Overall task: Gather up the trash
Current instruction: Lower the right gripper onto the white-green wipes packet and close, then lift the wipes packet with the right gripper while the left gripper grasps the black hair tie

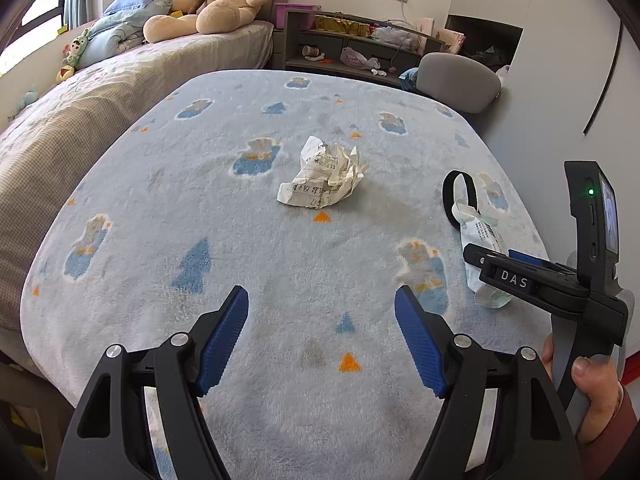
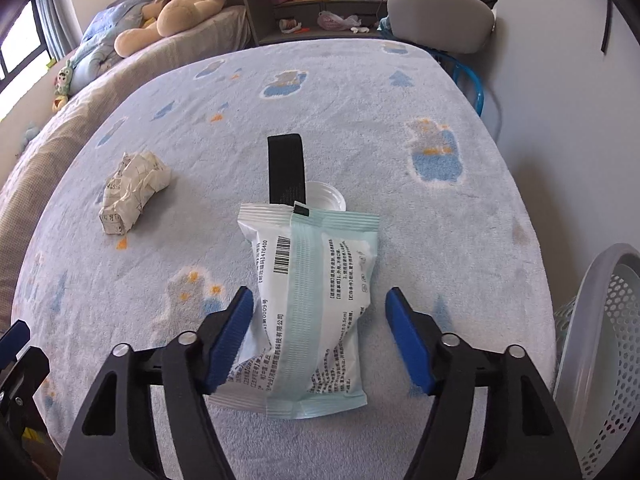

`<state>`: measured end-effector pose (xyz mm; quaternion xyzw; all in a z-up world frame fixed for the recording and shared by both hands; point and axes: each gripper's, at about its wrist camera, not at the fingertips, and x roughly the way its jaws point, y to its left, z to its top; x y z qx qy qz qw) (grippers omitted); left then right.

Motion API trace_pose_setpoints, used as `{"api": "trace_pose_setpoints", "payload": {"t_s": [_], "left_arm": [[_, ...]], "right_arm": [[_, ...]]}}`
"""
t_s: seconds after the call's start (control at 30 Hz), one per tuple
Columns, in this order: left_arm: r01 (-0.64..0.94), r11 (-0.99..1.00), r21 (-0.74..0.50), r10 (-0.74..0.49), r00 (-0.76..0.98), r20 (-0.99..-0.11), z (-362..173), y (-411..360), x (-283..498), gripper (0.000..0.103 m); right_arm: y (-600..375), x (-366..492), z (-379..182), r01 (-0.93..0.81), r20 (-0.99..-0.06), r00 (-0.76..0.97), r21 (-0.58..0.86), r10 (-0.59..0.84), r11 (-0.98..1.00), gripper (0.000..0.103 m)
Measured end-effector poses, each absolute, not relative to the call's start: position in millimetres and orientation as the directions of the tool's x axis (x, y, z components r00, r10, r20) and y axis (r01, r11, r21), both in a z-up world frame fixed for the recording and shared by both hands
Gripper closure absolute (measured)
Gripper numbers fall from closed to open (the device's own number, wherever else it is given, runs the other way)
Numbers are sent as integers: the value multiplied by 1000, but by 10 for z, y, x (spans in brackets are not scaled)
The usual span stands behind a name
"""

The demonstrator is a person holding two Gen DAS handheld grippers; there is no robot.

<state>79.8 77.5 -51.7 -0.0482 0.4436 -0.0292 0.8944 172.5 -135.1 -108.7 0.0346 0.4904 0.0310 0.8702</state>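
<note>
A crumpled paper ball [image 1: 325, 174] lies mid-table on the blue fleece cloth [image 1: 200, 208]; it also shows in the right wrist view [image 2: 132, 192]. My left gripper [image 1: 322, 308] is open and empty, well short of the paper. A white and mint wet-wipe packet [image 2: 312, 312] lies flat between the fingers of my right gripper [image 2: 320, 312], which is open around it. The packet also shows in the left wrist view [image 1: 482, 236] under the right gripper [image 1: 504, 276]. A black strap [image 2: 286, 168] and a white cap [image 2: 324, 196] lie just beyond the packet.
A white perforated basket [image 2: 600, 344] stands off the table's right edge. A grey chair [image 2: 440, 20] is at the far side. A bed with a teddy bear [image 1: 216, 0] is at the left, and a cluttered shelf [image 1: 360, 48] is behind.
</note>
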Motion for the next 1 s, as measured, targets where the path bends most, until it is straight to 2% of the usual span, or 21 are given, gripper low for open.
{"api": "trace_pose_setpoints", "payload": {"t_s": [0.1,0.47,1.0], "left_arm": [[9,994,-113,-95,605,-791,-513,776,797,31],[50,993,-105,-114,599,-793,-510,597,842,31],[175,978,-116,-199,590,-783,-489,-341,1554,31]], "right_arm": [[-1322,1676,-1069,-42,-849,518,93,101,995,56],[-1511,1231,-830,-61,-816,557,145,154,988,57],[-2282,1045,-578,7,-762,628,212,161,977,57]]}}
